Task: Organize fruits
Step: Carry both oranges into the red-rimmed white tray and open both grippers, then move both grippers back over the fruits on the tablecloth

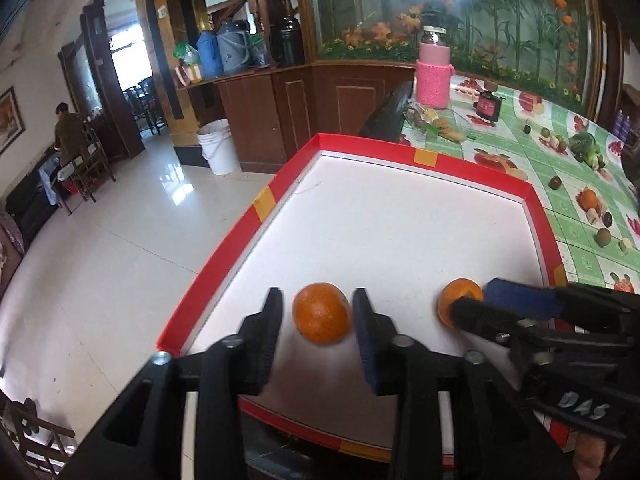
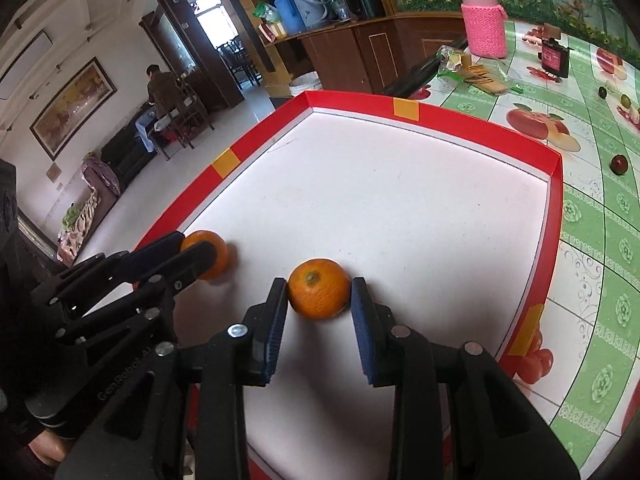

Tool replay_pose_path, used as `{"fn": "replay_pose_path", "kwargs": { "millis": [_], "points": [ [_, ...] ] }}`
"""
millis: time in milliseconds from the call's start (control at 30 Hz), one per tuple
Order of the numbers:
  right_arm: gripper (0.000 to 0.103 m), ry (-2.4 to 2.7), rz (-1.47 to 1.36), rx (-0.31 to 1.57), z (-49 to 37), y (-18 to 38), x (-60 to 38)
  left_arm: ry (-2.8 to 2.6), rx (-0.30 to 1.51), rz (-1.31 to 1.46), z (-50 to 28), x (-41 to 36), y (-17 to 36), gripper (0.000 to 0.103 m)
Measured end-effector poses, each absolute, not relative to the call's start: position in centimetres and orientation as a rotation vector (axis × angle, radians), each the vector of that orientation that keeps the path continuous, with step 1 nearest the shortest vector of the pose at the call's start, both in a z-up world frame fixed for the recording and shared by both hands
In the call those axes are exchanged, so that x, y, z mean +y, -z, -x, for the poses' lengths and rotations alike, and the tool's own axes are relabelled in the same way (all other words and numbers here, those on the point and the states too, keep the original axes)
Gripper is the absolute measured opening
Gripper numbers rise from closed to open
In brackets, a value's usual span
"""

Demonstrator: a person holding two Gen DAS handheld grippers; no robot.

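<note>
My work surface: table [image 2: 592,248] under green fruit-print cloth. Directly on it: red-walled tray [image 2: 472,114] with white floor, pink-knit-sleeved jar [image 2: 482,28], small dark box [image 2: 554,58], cracker packet [image 2: 476,72]. In tray: two oranges [image 2: 319,294] [image 2: 208,254], near me, apart.

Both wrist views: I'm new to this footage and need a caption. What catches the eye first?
Two oranges inside a red-rimmed white tray: the left gripper brackets the left orange, the right gripper brackets the right orange. Behind, a pink knit-sleeved bottle stands on the green fruit-print tablecloth.
</note>
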State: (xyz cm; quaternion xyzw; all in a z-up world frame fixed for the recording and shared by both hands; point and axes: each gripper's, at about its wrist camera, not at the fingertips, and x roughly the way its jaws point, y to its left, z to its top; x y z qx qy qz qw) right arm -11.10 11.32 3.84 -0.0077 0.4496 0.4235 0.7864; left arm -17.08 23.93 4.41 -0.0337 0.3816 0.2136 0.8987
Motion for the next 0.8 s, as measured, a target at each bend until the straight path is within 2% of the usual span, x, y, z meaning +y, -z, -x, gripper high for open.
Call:
{"fn": "replay_pose_path", "kwargs": {
  "millis": [33,100,167,233,333,600,733,800],
  "points": [
    [0.043,-0.916,0.003,0.957,11.1,-4.1,10.9,-0.456,0.767,0.075,17.6,23.9,-4.9,0.05],
    [0.052,-0.925,-0.031,0.914,11.0,-5.0,9.4,-0.488,0.714,0.08,18.7,24.0,-6.0,0.054],
    [0.063,-0.929,-0.063,0.854,10.9,-6.0,7.6,-0.535,0.647,0.072,20.4,23.8,-7.4,0.067],
    [0.067,-0.903,-0.073,0.818,10.8,-6.7,6.2,-0.575,0.585,0.067,21.9,23.4,-8.6,0.071],
    [0.067,-0.875,-0.092,0.801,10.2,-7.6,4.5,-0.59,0.527,0.062,23.3,22.7,-10.0,0.081],
    [0.067,-0.814,-0.158,0.774,10.4,-8.6,1.0,-0.481,0.469,0.022,23.2,19.7,-12.0,0.085],
    [0.067,-0.782,-0.176,0.744,10.3,-9.5,-0.8,-0.41,0.475,0.037,22.9,18.1,-12.4,0.101],
    [0.067,-0.767,-0.186,0.729,10.5,-9.9,-1.8,-0.386,0.477,0.039,22.8,17.4,-12.4,0.103]
  ]
}}
